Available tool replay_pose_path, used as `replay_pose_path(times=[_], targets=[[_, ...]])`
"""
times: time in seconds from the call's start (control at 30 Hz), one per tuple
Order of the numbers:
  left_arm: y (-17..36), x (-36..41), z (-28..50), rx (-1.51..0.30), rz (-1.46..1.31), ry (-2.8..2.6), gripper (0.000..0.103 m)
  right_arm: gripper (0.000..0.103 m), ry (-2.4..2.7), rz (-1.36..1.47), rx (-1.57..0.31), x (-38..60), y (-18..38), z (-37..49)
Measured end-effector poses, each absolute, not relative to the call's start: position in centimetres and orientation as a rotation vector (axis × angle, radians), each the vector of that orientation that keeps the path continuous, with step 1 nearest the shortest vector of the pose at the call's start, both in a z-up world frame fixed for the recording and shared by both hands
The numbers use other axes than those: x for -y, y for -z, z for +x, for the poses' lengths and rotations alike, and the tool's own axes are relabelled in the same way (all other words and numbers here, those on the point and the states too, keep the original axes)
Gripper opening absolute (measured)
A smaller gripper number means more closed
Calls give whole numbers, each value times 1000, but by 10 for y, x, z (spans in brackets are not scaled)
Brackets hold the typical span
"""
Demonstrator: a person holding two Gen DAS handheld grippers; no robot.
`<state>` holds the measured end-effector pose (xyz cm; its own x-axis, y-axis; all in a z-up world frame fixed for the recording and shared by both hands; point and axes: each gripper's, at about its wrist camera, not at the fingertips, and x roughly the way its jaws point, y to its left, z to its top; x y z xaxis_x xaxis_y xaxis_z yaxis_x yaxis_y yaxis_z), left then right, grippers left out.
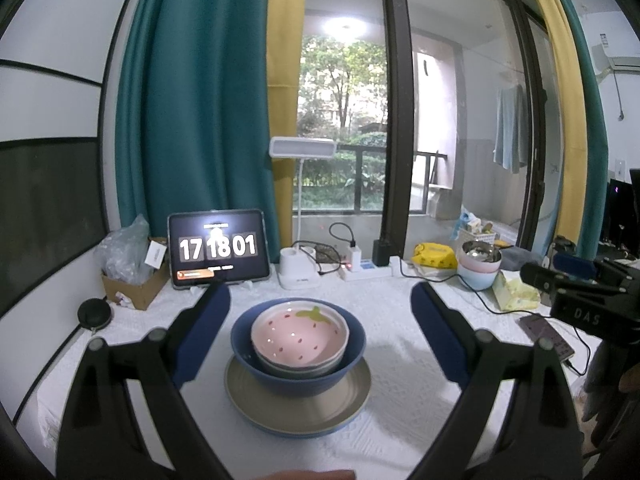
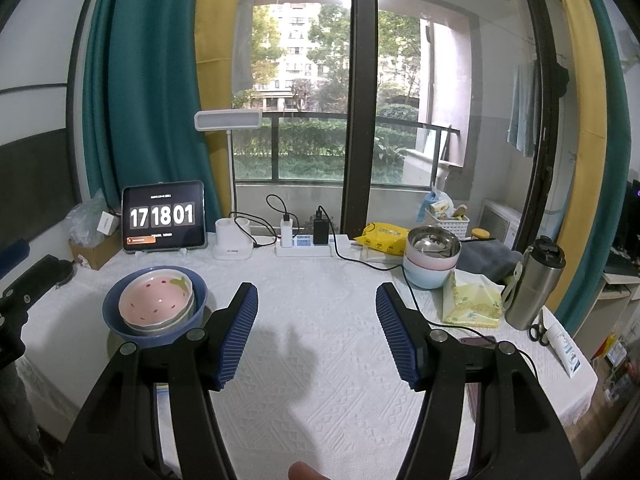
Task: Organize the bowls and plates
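Tablet [image 1: 218,249] with a clock face stands at the bench's [image 2: 320,360] far left edge, a lamp [image 1: 302,147] beside it. Nearer, a pink bowl [image 1: 300,330] nests in a grey one inside a blue bowl [image 1: 240,334], all stacked on a plate [image 1: 300,404]. The left tongs [image 1: 320,300] stand apart, either side of the stack and not touching it. The right tongs [image 2: 317,300] stand apart over bare cloth. Far right, a steel bowl [image 2: 434,240] tops two more bowls [image 2: 426,270] near a flask [image 2: 534,284].
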<state>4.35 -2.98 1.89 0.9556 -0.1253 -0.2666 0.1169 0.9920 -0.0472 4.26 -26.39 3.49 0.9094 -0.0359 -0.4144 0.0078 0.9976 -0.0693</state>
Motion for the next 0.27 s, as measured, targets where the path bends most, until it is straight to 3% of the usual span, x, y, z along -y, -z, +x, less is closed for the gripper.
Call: replay_pose_path(times=[0.27], targets=[[-18, 30, 43, -272, -36, 129, 93, 65, 15, -70, -439, 261, -31, 46]])
